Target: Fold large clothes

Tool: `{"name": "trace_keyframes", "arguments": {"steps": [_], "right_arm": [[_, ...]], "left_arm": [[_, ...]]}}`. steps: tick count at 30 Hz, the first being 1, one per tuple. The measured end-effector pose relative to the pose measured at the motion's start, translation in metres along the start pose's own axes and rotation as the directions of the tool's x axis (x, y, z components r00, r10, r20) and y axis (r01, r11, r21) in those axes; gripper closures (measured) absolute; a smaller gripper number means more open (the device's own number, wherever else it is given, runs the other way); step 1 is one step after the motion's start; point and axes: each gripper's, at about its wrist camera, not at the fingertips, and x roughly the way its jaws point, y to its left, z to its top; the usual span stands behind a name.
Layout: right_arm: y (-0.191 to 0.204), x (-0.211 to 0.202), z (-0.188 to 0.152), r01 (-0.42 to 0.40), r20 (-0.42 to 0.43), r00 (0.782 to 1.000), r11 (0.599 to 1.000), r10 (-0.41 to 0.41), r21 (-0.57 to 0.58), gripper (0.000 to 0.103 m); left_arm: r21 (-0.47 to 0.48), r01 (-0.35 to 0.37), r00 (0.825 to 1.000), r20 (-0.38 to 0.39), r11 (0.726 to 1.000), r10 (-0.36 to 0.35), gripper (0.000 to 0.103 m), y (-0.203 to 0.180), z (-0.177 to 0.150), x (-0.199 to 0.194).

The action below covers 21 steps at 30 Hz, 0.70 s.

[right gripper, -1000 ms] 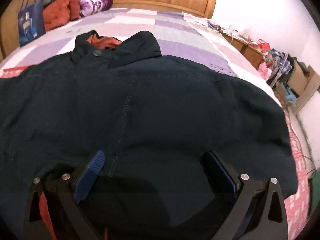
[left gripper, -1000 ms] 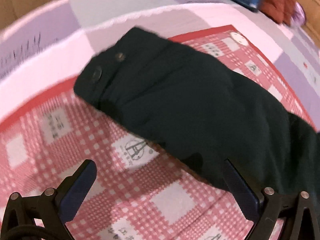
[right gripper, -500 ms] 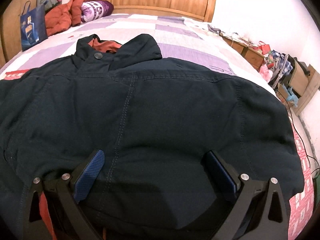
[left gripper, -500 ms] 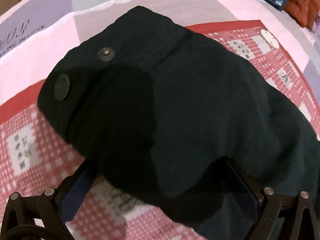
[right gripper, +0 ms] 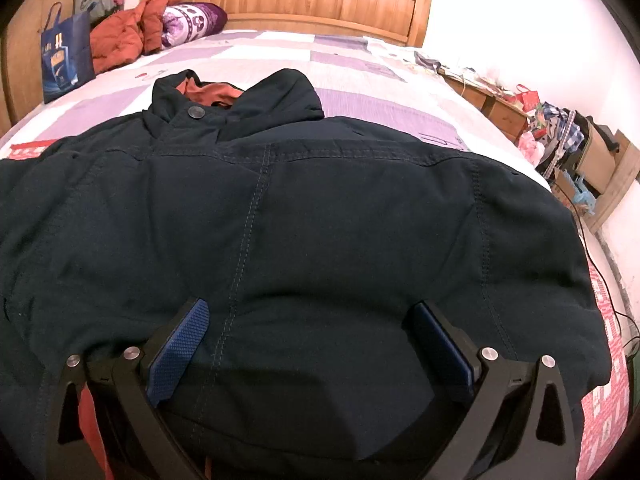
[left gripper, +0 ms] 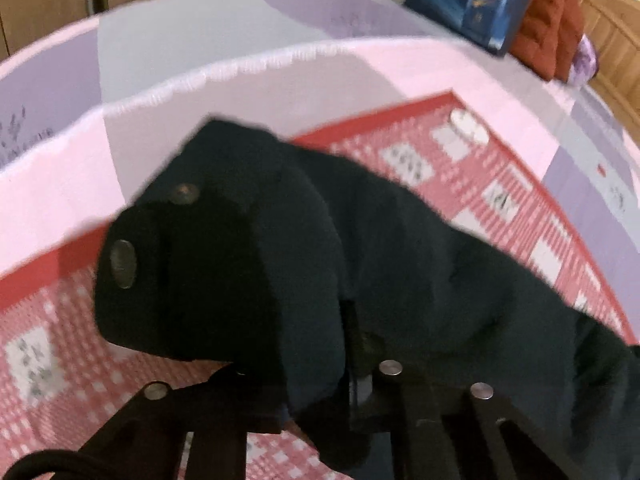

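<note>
The dark jacket (right gripper: 320, 240) lies spread across the bed (right gripper: 360, 60), its collar toward the wooden headboard (right gripper: 288, 4) at 12 o'clock, an orange lining showing inside the collar. In the left wrist view the jacket's sleeve (left gripper: 360, 272) runs from 9 o'clock to 4 o'clock over a red checked cloth (left gripper: 48, 340), its cuff with two round snaps (left gripper: 122, 264) at 9 o'clock. The left claw (left gripper: 352, 364) has just been closing and its jaws are now pinched on a fold of the sleeve near 6 o'clock; the picture is blurred there. The right claw (right gripper: 312, 348) is spread wide, its blue pads (right gripper: 180, 352) resting over the jacket's lower back at 6 o'clock, with the fabric between them but not squeezed. A blue bag (right gripper: 64, 60) and an orange garment (right gripper: 120, 36) sit at 10 o'clock by the headboard. Cluttered boxes (right gripper: 592, 160) stand beside the bed at 2 o'clock.
</note>
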Motion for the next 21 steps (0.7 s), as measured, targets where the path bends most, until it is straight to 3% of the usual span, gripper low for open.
{"name": "trace_keyframes", "arguments": {"steps": [6,13,19,21], "right_arm": [[0.001,0.0,0.001,0.0,0.0,1.0,1.0,0.0,0.0,0.0],[0.001,0.001,0.001,0.002,-0.001,1.0,1.0,-0.002,0.0,0.0],[0.001,0.001,0.002,0.004,-0.008,1.0,1.0,-0.004,-0.004,0.0],[0.002,0.001,0.004,0.006,-0.02,1.0,1.0,-0.007,-0.012,0.0]], "left_arm": [[0.053,0.014,0.994,0.105,0.999,-0.02,0.093,-0.017,0.017,-0.042],[0.268,0.04,0.966,0.237,0.963,-0.106,0.094,-0.078,0.032,-0.111],[0.456,0.12,0.921,0.28,0.882,-0.27,0.094,-0.162,0.02,-0.181],[0.53,0.15,0.899,0.278,0.835,-0.338,0.094,-0.202,0.006,-0.205]]}}
